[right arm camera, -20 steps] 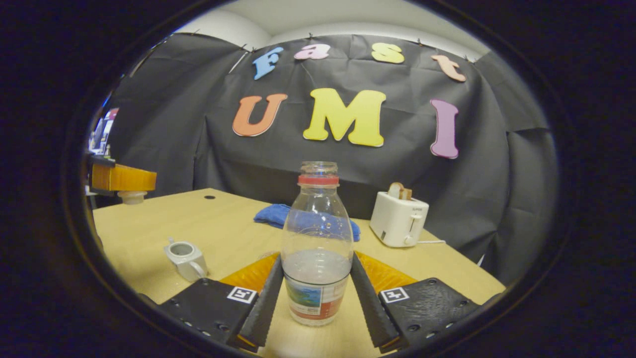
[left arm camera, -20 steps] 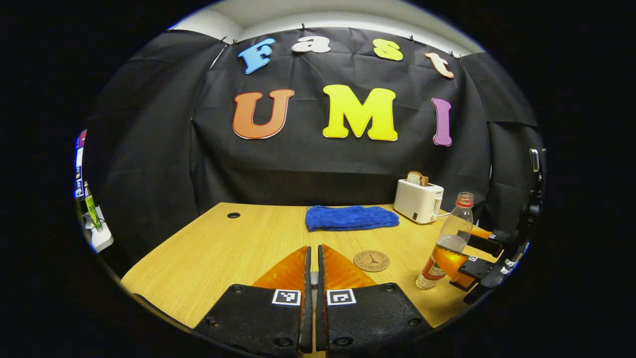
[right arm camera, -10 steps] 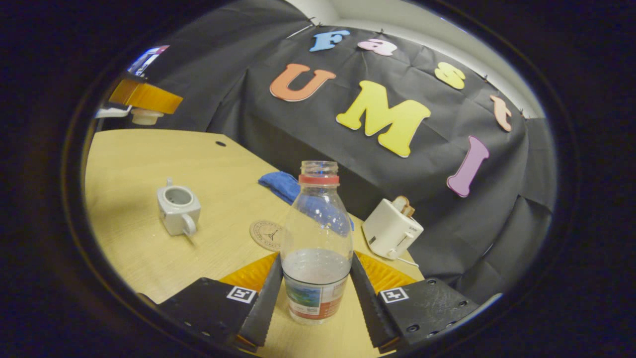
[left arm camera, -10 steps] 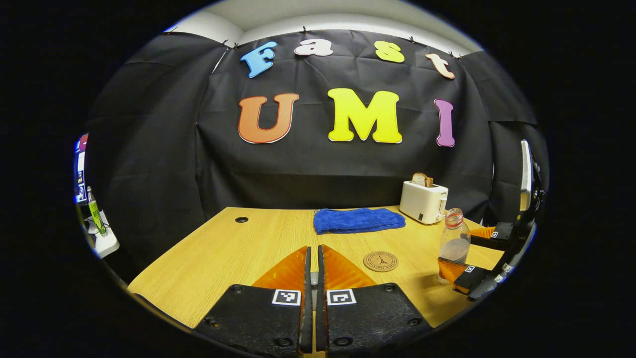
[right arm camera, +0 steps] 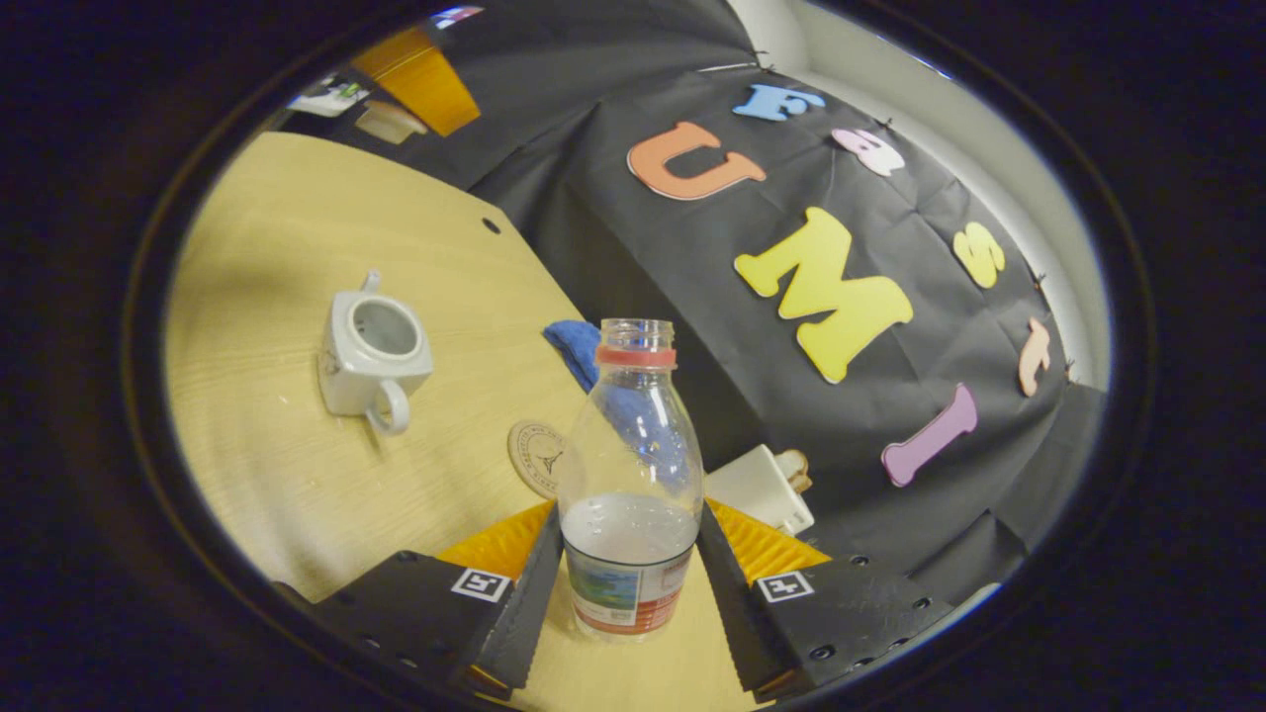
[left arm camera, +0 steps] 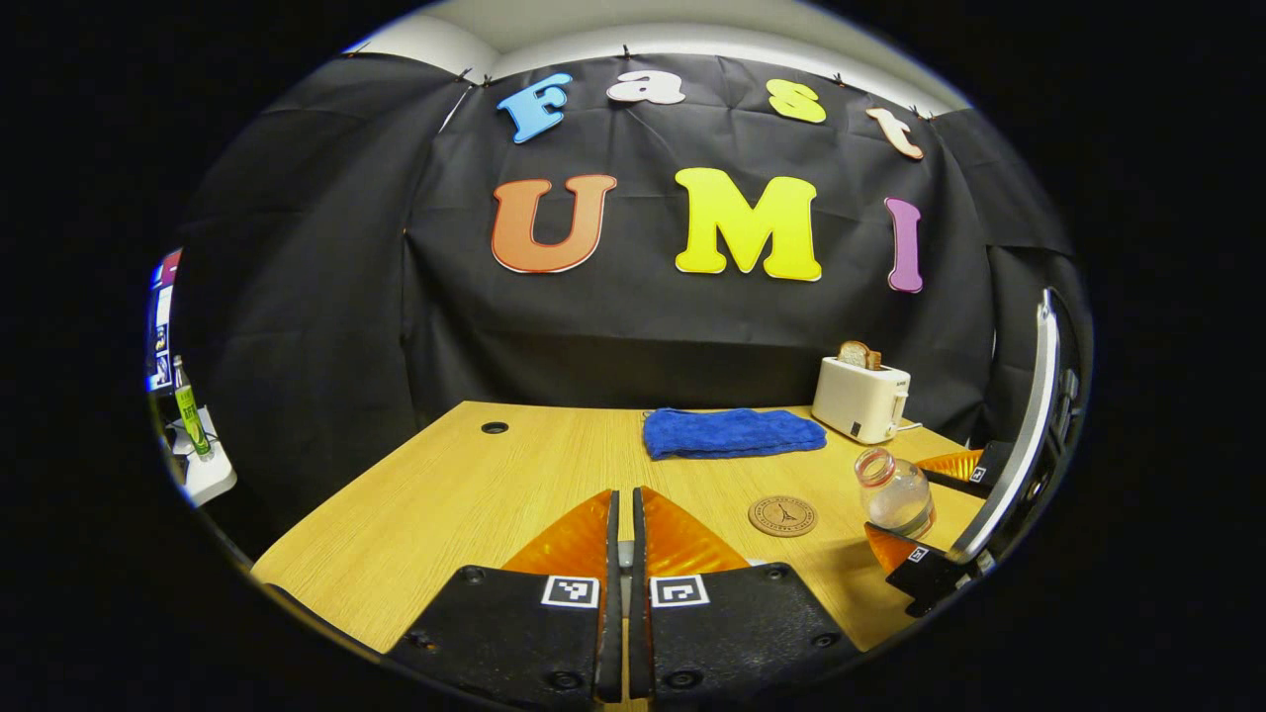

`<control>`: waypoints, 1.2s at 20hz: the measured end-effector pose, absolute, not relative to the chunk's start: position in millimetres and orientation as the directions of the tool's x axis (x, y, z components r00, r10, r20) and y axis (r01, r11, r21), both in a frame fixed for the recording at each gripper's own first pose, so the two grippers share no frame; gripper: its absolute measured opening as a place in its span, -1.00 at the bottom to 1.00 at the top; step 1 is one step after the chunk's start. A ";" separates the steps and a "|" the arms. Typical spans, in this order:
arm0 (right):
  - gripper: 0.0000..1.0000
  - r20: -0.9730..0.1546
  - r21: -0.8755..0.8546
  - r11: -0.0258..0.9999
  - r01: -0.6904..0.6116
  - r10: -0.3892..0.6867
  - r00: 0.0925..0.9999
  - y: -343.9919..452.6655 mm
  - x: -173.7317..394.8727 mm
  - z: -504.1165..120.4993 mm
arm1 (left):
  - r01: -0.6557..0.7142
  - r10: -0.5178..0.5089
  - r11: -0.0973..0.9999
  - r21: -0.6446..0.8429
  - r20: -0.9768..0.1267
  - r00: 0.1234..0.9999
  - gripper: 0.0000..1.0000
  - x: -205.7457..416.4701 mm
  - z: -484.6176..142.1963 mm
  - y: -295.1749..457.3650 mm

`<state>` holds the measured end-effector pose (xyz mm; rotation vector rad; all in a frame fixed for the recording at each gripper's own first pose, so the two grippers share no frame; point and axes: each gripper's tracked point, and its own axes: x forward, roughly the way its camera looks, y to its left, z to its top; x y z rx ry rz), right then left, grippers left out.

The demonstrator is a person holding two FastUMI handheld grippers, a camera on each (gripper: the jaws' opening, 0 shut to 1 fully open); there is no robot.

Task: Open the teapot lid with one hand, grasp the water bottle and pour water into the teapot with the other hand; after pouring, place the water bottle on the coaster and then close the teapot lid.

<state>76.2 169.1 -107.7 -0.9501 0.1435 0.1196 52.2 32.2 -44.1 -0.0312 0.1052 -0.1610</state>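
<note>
We hold the water bottle (right arm camera: 630, 485) pinched between both fingers of our right gripper (right arm camera: 630, 583), uncapped, part full and leaning toward the teapot (right arm camera: 373, 351). The teapot sits open on the wooden table (right arm camera: 257, 247), well left of the bottle, its handle facing us. The coaster (right arm camera: 534, 457) lies between them. Our left gripper (left arm camera: 620, 554) has its fingers pressed almost together; seen from the right gripper view it (right arm camera: 415, 79) hangs at the far left with the lid (right arm camera: 388, 121) beneath it. We judge that the teapot mouth is small, so tipping further before the neck is above it would spill water on the table, and a slippery bottle could rotate in our grip.
</note>
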 end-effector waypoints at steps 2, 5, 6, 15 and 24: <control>0.51 -0.160 -0.850 0.503 -0.155 0.034 0.987 172.7 79.7 -111.3 | 0.159 -0.162 0.986 -0.044 -0.104 0.981 -0.89 52.7 -45.2 35.1; 0.51 -0.126 -0.913 0.385 -0.131 0.039 0.991 181.0 78.5 -114.6 | 0.160 -0.164 0.986 -0.047 -0.102 0.981 -0.89 52.2 -44.0 37.8; 0.50 -0.122 -0.926 0.355 -0.129 0.042 0.992 184.0 78.5 -115.7 | 0.158 -0.162 0.986 -0.044 -0.103 0.981 -0.89 52.3 -44.5 39.7; 0.53 -0.051 -0.993 0.104 -0.059 0.075 0.996 202.3 82.1 -104.2 | 0.130 -0.131 0.991 -0.019 -0.127 0.983 -0.90 57.0 -52.9 60.2; 0.50 0.032 -0.991 -0.126 0.047 0.118 0.992 212.4 83.9 -91.6 | 0.157 -0.156 0.988 -0.005 -0.130 0.979 -0.90 53.0 -51.5 53.5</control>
